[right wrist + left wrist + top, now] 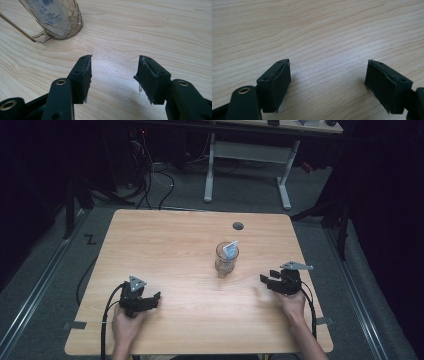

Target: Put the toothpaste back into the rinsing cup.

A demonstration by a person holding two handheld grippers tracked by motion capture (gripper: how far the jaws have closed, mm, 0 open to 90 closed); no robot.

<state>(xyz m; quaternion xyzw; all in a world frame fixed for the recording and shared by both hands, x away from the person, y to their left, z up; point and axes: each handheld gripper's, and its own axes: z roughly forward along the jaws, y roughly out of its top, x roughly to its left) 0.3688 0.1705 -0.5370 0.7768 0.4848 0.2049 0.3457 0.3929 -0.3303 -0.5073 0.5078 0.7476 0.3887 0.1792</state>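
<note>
While the clear cup (226, 258) stands upright on the wooden surface (175, 245), right of its middle, a small blue-and-white pack (231, 249) sticks out of it. Up close, the right tool view shows small print on the pack and the cup's handle. Both tools lie low, released: right tool (266, 279) near the cup, left tool (156, 297) well apart.

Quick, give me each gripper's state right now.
Left gripper: open, nothing between its jaws.
Right gripper: open, empty, short of the glass mug.
</note>
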